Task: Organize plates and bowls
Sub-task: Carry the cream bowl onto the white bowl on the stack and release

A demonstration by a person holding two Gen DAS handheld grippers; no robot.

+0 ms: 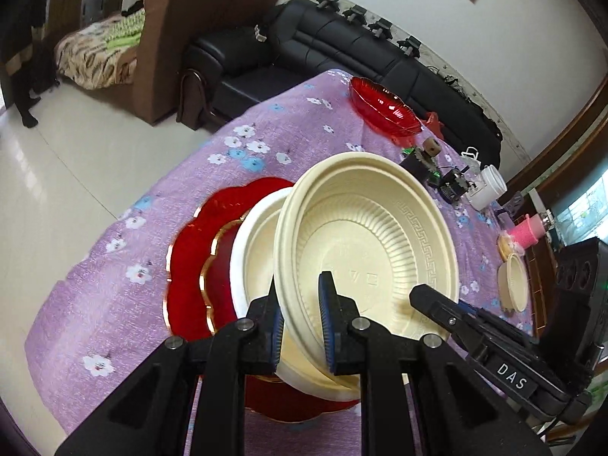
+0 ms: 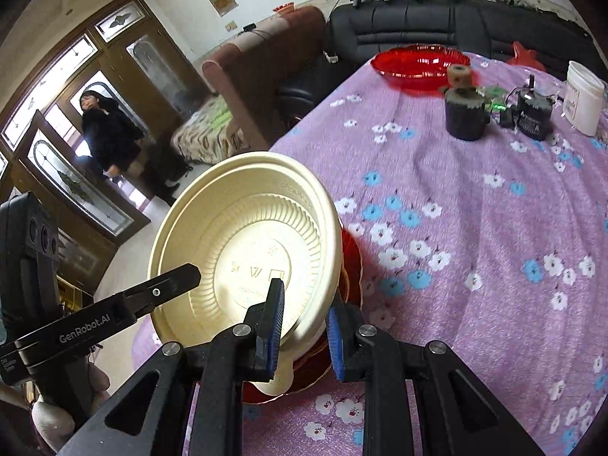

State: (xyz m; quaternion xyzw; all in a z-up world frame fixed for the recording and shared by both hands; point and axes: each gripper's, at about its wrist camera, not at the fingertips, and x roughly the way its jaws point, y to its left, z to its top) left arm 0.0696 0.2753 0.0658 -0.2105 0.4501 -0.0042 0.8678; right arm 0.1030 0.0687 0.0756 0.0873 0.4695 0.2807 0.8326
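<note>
A cream plastic bowl (image 1: 372,243) is tilted up on its edge over a white bowl (image 1: 254,250) that sits on a red scalloped plate (image 1: 197,262). My left gripper (image 1: 302,326) straddles the cream bowl's near rim, one pad on each side, closed on it. In the right wrist view the same cream bowl (image 2: 247,250) shows, with my right gripper (image 2: 304,326) around its opposite rim, the jaws apart with a gap beside the rim. The red plate (image 2: 351,262) shows beneath.
A purple flowered tablecloth (image 2: 475,228) covers the table. A red glass bowl (image 1: 383,106) stands at the far end, near small dark gadgets (image 2: 465,114) and a white jar (image 2: 583,97). A small cream bowl (image 1: 515,281) and pink cup (image 1: 526,230) lie right. Sofas stand behind.
</note>
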